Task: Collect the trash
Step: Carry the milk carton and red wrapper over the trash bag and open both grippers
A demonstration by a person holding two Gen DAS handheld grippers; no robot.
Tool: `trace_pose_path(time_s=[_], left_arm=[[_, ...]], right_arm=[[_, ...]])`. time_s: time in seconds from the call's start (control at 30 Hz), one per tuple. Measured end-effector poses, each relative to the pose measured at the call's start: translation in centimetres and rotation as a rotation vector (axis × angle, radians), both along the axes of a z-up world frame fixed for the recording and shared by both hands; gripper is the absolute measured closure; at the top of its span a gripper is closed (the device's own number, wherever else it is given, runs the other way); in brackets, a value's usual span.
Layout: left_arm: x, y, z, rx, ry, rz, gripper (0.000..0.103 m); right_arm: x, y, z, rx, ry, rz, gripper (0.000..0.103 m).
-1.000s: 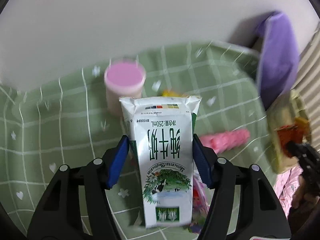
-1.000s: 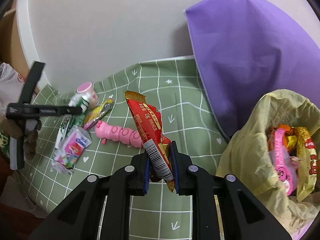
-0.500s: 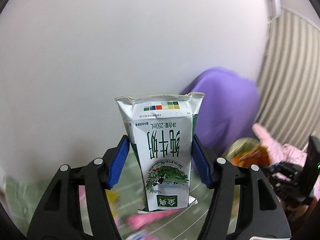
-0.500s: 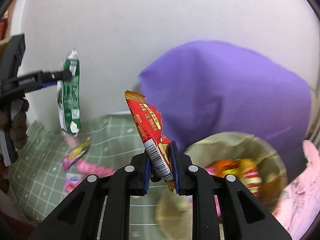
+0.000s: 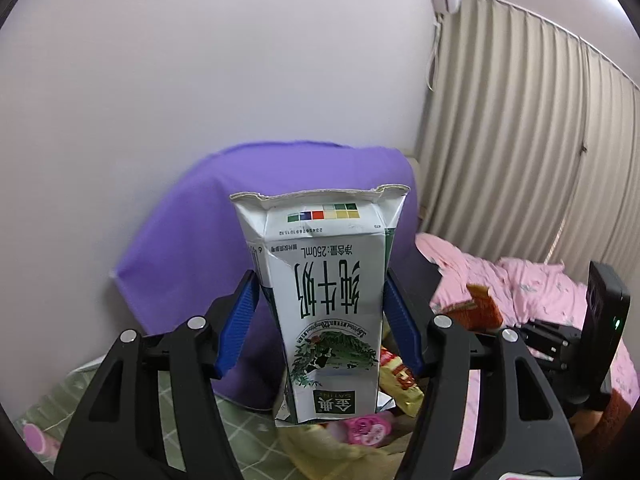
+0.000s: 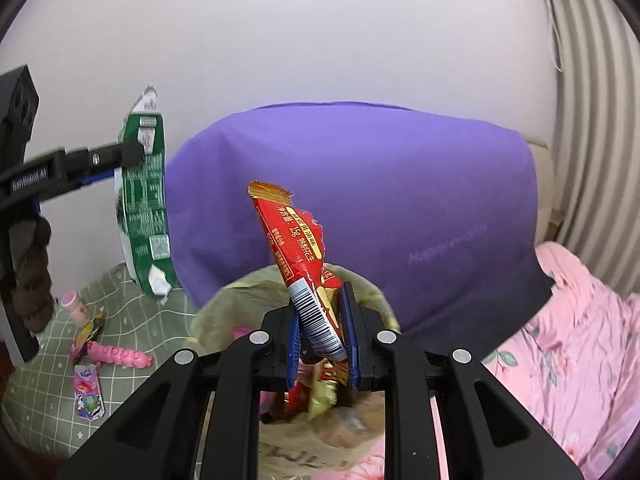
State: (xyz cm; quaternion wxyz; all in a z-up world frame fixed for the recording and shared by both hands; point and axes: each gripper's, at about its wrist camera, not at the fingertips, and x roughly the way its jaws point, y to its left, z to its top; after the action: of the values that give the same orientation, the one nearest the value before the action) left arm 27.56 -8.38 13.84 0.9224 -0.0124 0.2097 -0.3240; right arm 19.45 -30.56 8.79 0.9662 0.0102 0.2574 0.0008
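Both tongs are loaded, left tongs (image 5: 320, 322) clamped on a carton (image 5: 326, 304), right tongs (image 6: 322, 334) on a wrapper (image 6: 304, 264), and release over the bag (image 6: 224, 304) is judged next.

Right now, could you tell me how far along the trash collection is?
Done: several wrappers already lie in the yellow bag. In hand: the left gripper grips the milk carton and the right gripper the red wrapper, both near the bag. Left: the pink bottle, pink toy and small pouch on the green cloth.
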Motion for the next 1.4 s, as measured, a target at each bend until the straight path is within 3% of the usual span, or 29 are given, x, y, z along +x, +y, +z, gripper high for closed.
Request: trace_pose_path(time_s=[0.13, 0.4, 0.47, 0.6, 0.7, 0.9, 1.27, 1.4], left_arm=[[1.5, -1.8, -0.9, -0.001, 0.026, -0.021, 0.045], [3.9, -3.5, -4.5, -0.083, 0.124, -0.061, 0.045], [4.7, -4.4, -6.9, -0.045, 0.188, -0.085, 0.045], [6.2, -6.2, -12.2, 0.102, 0.306, -0.122, 0.045], [6.8, -6.1, -13.8, 0.128, 0.336, -0.121, 0.045], [7.9, -6.3, -15.0, 0.158, 0.354, -0.125, 0.046], [7.9, -6.1, -14.0, 0.137, 0.394, -0.169, 0.045], [8.3, -5.7, -13.5, 0.1, 0.438, -0.195, 0.045]], right_arm=[[0.1, -1.2, -0.4, 0.01, 0.01, -0.016, 0.084], [1.9, -2.6, -1.5, 0.059, 0.033, 0.0, 0.084], [2.6, -2.8, -1.9, 0.081, 0.046, 0.021, 0.084], [4.8, -2.3, -4.0, 0.108, 0.116, 0.074, 0.084], [6.0, -1.8, -5.8, 0.101, 0.178, 0.098, 0.084], [7.0, -0.7, -8.3, 0.02, 0.243, 0.1, 0.084], [6.0, -0.9, -8.2, -0.04, 0.227, 0.072, 0.084], [5.8, -0.4, -8.1, -0.057, 0.225, 0.057, 0.074]])
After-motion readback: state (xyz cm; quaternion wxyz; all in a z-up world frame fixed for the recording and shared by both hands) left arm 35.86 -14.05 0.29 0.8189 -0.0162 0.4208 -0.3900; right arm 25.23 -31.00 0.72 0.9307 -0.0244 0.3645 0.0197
